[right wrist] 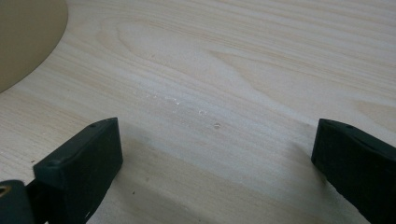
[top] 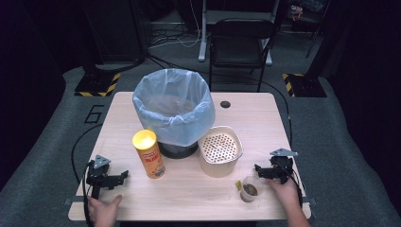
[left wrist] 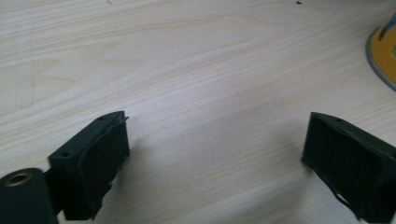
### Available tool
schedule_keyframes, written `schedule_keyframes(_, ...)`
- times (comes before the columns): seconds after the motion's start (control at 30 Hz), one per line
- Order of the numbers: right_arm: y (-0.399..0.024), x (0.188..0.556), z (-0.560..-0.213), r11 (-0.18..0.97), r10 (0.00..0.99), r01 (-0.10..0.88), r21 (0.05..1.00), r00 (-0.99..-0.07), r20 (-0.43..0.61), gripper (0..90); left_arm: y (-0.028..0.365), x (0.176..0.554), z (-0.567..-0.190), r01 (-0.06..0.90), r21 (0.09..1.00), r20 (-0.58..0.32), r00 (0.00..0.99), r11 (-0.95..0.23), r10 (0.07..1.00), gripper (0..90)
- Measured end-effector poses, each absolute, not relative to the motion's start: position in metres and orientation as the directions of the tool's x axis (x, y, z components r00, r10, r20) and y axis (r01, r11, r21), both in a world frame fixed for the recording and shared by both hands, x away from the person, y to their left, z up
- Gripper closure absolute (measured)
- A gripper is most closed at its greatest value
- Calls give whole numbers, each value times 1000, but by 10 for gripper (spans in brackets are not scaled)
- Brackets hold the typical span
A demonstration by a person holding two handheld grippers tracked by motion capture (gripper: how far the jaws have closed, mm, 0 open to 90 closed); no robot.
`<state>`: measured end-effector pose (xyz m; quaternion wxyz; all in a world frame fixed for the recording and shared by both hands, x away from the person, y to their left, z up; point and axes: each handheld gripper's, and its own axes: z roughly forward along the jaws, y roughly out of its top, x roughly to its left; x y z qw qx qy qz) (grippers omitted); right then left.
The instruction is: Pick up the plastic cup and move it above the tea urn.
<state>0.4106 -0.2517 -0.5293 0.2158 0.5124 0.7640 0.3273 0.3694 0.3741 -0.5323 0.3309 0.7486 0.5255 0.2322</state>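
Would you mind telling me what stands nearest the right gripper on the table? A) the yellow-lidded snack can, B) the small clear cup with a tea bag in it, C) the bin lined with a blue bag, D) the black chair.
B: in the high view the small clear cup, with a dark tea bag inside, sits just beside the right gripper, while the snack can stands over by the left gripper.

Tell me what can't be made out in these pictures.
- Bin contents, high view: the bag's wall hides them.
- Can label, high view: too small to read.
- Can, left gripper view: cut off by the right edge.
- Cup contents, high view: too small.
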Motion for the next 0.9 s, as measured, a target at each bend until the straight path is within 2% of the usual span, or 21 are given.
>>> schedule_keyframes(0.47, -251, 410, -529, 245, 929, 647, 722, -369, 15, 13, 377, 371, -532, 634, 733, -6, 368, -247, 930, 52)
schedule_keyframes(0.8, -251, 409, -528, 258, 926, 646, 718, -377, 6, 24, 375, 371, -532, 635, 737, -8, 353, -233, 935, 49)
schedule_keyframes(0.9, -252, 408, -526, 276, 915, 636, 721, -404, 6, 112, 375, 371, -532, 636, 733, -6, 363, -243, 932, 40)
